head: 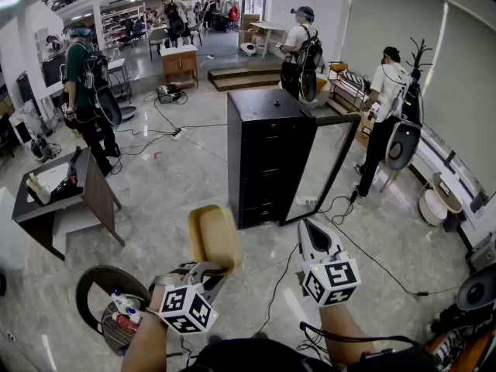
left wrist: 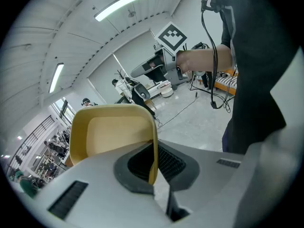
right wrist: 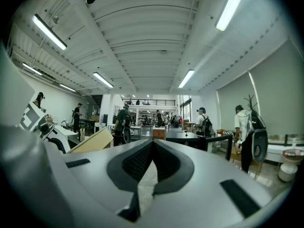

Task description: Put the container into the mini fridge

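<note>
One shallow yellow container (head: 213, 237) with rounded corners shows in the head view, on the near side of the black mini fridge (head: 263, 157). The fridge's door (head: 322, 169) hangs open, and bare floor (head: 178, 184) lies between container and fridge. In the left gripper view, the left gripper (left wrist: 153, 172) is clamped on the container's thin side wall. In the right gripper view, the right gripper (right wrist: 151, 144) has its jaws together with nothing between them, and the fridge stands ahead.
</note>
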`<state>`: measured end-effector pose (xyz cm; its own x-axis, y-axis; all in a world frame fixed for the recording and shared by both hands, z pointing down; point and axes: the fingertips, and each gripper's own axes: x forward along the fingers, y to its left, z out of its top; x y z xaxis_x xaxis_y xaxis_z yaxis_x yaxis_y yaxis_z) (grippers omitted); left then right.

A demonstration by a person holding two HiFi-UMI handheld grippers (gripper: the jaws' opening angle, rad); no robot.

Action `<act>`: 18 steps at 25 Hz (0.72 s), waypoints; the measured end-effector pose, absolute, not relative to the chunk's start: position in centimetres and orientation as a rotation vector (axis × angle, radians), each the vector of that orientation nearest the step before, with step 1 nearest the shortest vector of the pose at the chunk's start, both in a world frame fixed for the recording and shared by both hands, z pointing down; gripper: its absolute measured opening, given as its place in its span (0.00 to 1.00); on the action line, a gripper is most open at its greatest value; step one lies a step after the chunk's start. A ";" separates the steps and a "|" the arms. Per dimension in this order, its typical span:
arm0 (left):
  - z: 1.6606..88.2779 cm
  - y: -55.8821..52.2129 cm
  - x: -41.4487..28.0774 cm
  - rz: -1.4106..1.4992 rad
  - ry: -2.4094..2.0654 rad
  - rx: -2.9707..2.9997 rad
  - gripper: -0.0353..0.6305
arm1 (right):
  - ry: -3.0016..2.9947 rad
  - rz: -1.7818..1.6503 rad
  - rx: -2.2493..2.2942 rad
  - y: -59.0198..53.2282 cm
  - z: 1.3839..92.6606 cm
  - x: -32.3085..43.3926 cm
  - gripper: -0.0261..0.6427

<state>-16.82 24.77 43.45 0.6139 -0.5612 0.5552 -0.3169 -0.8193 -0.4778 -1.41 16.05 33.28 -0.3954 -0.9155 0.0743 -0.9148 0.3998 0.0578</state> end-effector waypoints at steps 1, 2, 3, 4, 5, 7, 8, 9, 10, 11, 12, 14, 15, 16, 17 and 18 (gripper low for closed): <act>43.5 24.9 -16.8 -1.028 0.709 -2.508 0.07 | -2.547 -0.015 1.672 16.1 33.3 -1.4 0.06; 43.4 24.9 -16.8 -1.026 0.709 -2.507 0.07 | -2.547 -0.017 1.673 16.2 33.3 -1.4 0.06; 43.4 25.0 -16.8 -1.024 0.710 -2.506 0.07 | -2.546 -0.020 1.673 16.3 33.3 -1.4 0.06; 43.4 25.1 -16.8 -1.024 0.710 -2.505 0.07 | -2.547 -0.022 1.672 16.4 33.3 -1.4 0.06; 43.4 25.2 -16.8 -1.024 0.711 -2.504 0.07 | -2.546 -0.024 1.670 16.4 33.3 -1.5 0.06; 43.3 25.4 -16.8 -1.024 0.710 -2.501 0.07 | -2.546 -0.026 1.667 16.6 33.2 -1.5 0.06; 43.2 25.5 -16.8 -1.024 0.709 -2.500 0.07 | -2.547 -0.026 1.666 16.7 33.2 -1.6 0.06; 43.1 25.6 -16.9 -1.024 0.707 -2.499 0.07 | -2.548 -0.027 1.665 16.8 33.1 -1.6 0.06; 43.0 25.6 -16.9 -1.024 0.706 -2.498 0.07 | -2.548 -0.028 1.664 16.8 33.0 -1.7 0.06; 42.9 25.6 -17.0 -1.023 0.706 -2.498 0.07 | -2.548 -0.030 1.663 16.9 33.0 -1.8 0.06; 42.9 25.6 -17.1 -1.023 0.706 -2.497 0.07 | -2.547 -0.032 1.662 16.8 33.0 -1.9 0.06; 42.8 25.7 -17.3 -1.023 0.706 -2.497 0.07 | -2.546 -0.035 1.662 16.9 32.9 -2.1 0.06; 42.8 25.7 -17.3 -1.023 0.705 -2.497 0.07 | -2.546 -0.035 1.662 16.9 32.9 -2.1 0.06; 42.8 25.8 -17.3 -1.024 0.705 -2.497 0.07 | -2.547 -0.035 1.663 17.0 32.9 -2.1 0.06; 42.9 25.8 -17.4 -1.023 0.705 -2.497 0.07 | -2.547 -0.037 1.662 17.0 33.0 -2.1 0.06; 42.9 25.8 -17.4 -1.021 0.705 -2.497 0.07 | -2.547 -0.038 1.662 17.0 33.0 -2.2 0.06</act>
